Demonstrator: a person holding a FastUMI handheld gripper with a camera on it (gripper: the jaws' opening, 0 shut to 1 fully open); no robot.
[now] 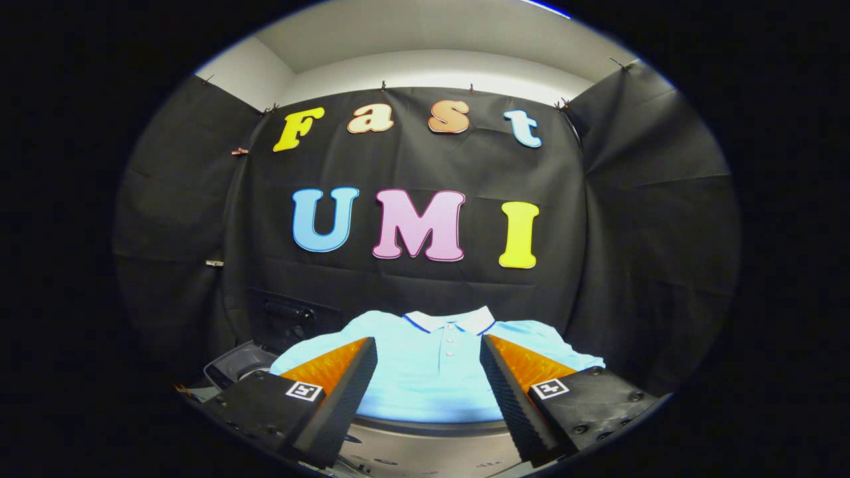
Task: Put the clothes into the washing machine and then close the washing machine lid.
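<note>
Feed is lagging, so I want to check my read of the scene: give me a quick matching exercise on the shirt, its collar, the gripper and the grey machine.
Things:
1. polo shirt
2. collar
3. gripper
4. washing machine

Descriptions:
A. white with a blue edge
B. grey, under the shirt
C. light blue, laid flat, buttons up
D. open, fingers apart over the shirt

Pairs: 1-C, 2-A, 3-D, 4-B
</note>
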